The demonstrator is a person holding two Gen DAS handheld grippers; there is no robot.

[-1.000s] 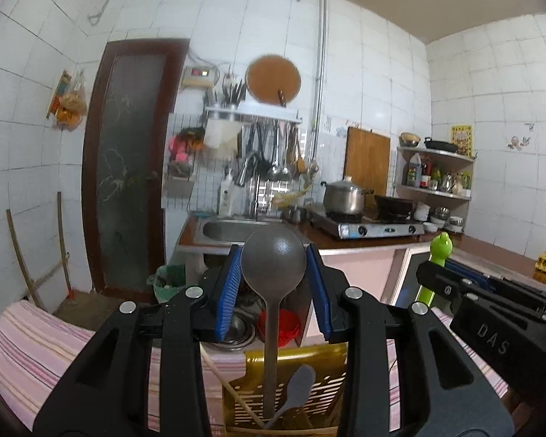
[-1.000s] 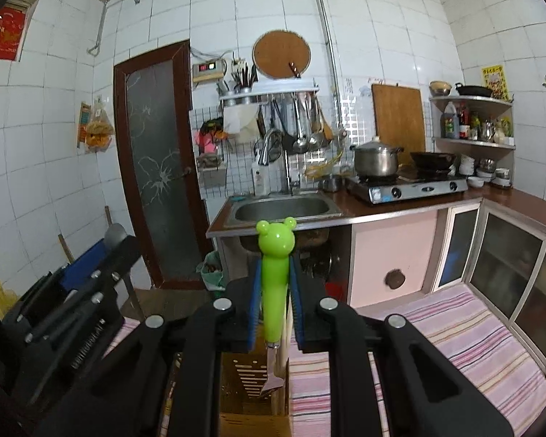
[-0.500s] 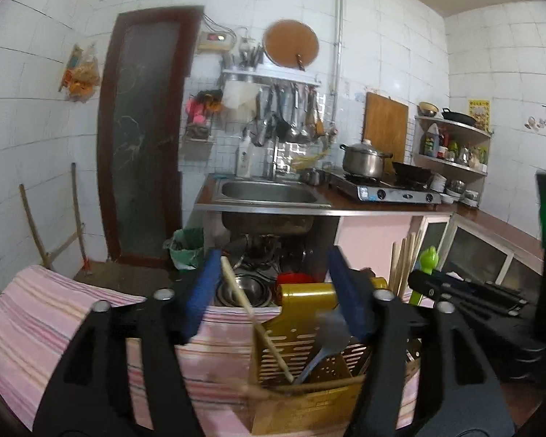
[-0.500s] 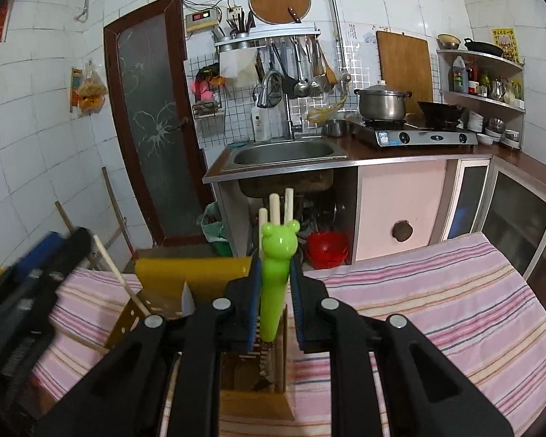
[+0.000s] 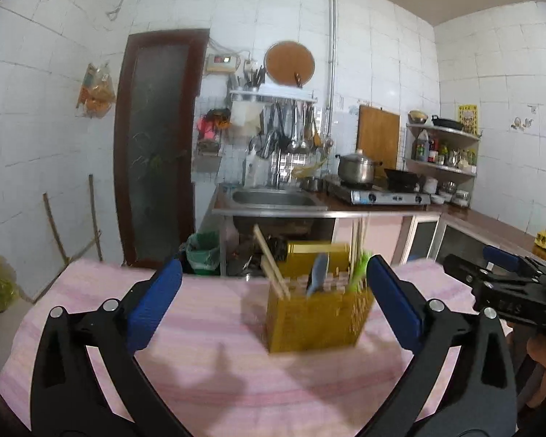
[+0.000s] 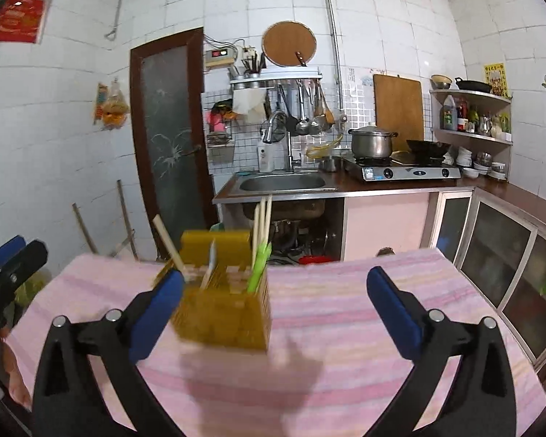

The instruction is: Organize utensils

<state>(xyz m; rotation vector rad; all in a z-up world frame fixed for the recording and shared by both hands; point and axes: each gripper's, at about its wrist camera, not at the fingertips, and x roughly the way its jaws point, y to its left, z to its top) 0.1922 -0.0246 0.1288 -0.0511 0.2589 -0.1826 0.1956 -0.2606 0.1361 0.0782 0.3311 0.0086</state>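
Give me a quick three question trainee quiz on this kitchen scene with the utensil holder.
1. True or false: the left gripper holds the grey spoon.
2. Which stands in the yellow utensil holder? A) green-handled utensil B) whisk C) rolling pin
3. Fill in: the holder stands on a pink striped ____.

Key: 1 false, both grippers are open and empty, their jaws having just been opening; 2 A; 3 cloth.

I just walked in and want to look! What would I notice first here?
Probably the yellow utensil holder standing on the pink striped cloth, with chopsticks, a grey spoon and a green handle poking out. Close up, both grippers' blue-padded jaws gape wide and empty. Behind, a steel pot sits on the stove.
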